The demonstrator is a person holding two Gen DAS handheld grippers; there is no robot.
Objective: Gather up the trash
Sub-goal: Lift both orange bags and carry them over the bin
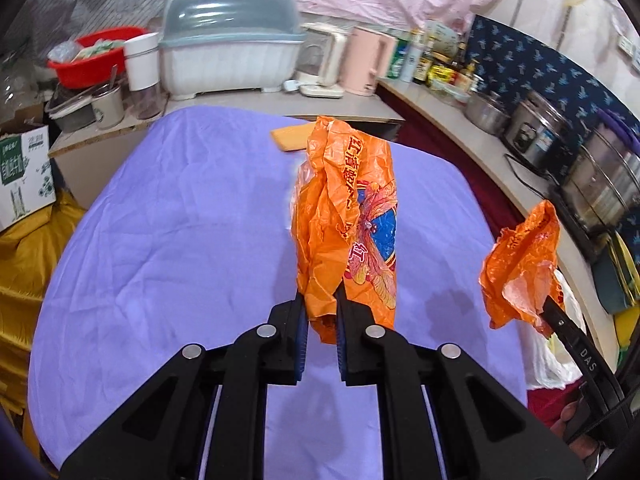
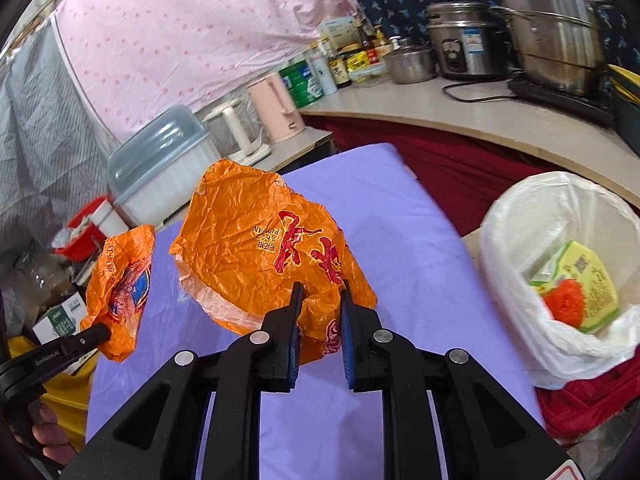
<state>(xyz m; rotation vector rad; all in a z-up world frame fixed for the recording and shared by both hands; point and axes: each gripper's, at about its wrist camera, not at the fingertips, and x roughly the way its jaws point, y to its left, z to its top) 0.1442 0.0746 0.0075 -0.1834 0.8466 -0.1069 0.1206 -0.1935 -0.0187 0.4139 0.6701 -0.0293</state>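
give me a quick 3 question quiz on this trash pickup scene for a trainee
1. True or false: each gripper holds its own piece of orange wrapper.
2. Where is the white-lined trash bin? A) right of the purple table B) on the counter C) behind the dish rack
3. Fill in: the bin already holds a ____ packet.

Key
1. True: the left gripper pinches one orange wrapper and the right gripper pinches another orange wrapper, both lifted off the purple table.
2. A
3. Green: the green packet lies inside.
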